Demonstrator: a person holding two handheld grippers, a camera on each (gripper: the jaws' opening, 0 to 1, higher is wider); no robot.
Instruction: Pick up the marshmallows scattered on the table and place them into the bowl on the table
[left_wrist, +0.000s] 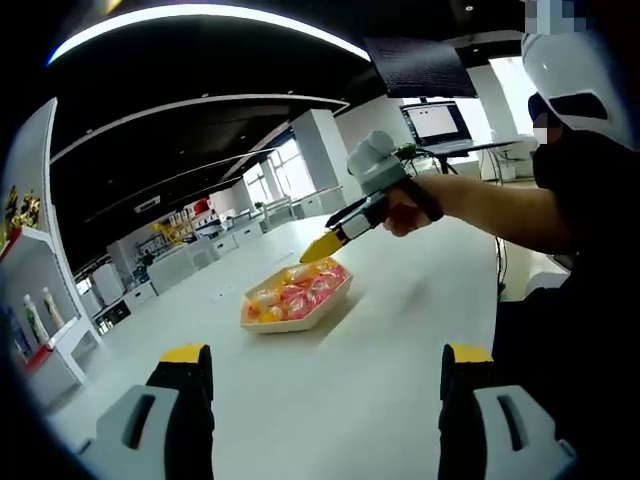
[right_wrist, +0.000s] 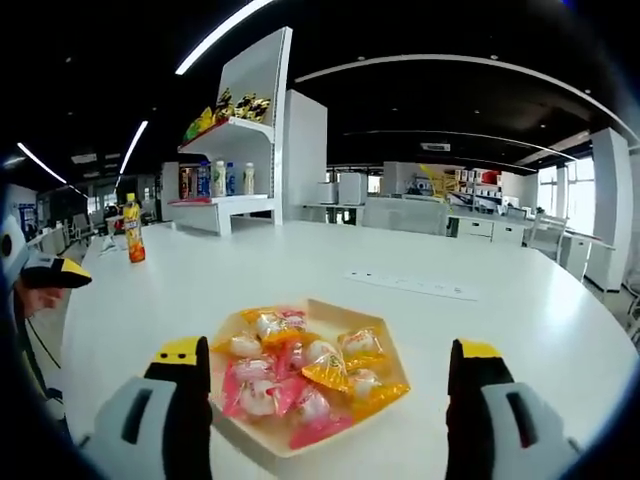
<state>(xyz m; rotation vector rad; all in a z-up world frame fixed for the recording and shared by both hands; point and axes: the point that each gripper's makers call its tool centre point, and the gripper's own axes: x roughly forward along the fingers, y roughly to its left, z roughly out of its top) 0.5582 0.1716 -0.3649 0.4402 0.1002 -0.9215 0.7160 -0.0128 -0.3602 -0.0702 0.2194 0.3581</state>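
The wooden bowl (right_wrist: 318, 385), a shallow hexagonal tray, is seen on the white table (right_wrist: 400, 270) and is heaped with wrapped marshmallows (right_wrist: 300, 375) in pink, orange and yellow packets. In the right gripper view the bowl lies just ahead of the right gripper (right_wrist: 330, 385), whose yellow-tipped jaws are spread wide to either side of it with nothing held between them.

Beyond the bowl, a flat strip (right_wrist: 412, 286) is laid on the tabletop, and well off to its left an orange drink bottle (right_wrist: 132, 230) stands upright near the table's edge. Behind the bottle, a white display shelf (right_wrist: 235, 150) carries bottles and snack packets. No object stands between the bowl and the right gripper's jaws.

In the left gripper view the bowl (left_wrist: 297, 297) is seen from farther off, across bare table (left_wrist: 330, 390). The left gripper (left_wrist: 325, 385) is held wide apart and empty. Above the bowl, the right gripper (left_wrist: 322, 247) is shown from the side, held in a person's hand (left_wrist: 404, 213), its yellow tips hanging just over the bowl's far rim. Behind the arm, a laptop (left_wrist: 438, 123) is seen on a desk.
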